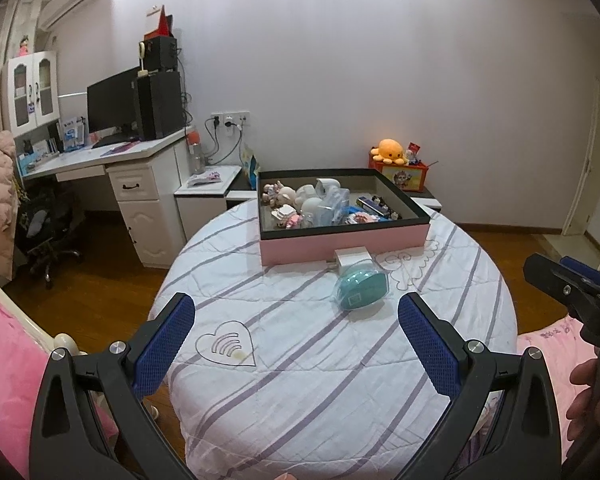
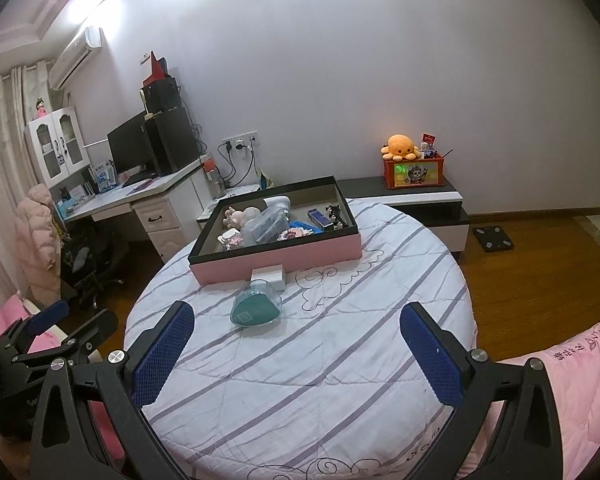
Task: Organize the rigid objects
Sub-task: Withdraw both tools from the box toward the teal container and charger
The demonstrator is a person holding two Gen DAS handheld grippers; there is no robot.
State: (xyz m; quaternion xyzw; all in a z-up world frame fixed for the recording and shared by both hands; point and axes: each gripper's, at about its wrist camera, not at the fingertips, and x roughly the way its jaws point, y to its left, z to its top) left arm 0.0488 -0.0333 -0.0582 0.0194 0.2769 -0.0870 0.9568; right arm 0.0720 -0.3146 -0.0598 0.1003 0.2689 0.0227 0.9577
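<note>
Both grippers are held back over the near edge of the round table [image 1: 340, 380], and nothing is gripped yet. The left gripper [image 1: 296, 344] is spread wide, its blue pads empty. The right gripper [image 2: 296, 350] is opened just as far and is equally bare. Between and beyond them, a teal case [image 1: 360, 290] in clear wrapping is left lying on the striped cloth, just in front of a small white box [image 1: 350, 260] that is pressed against the pink tray [image 1: 340, 246]. The tray is set at the far side, already loaded with toys and small packets, so it is judged to be the collecting place. The two loose items are probably next to be lifted in, the wide jaws being kept ready for that.
</note>
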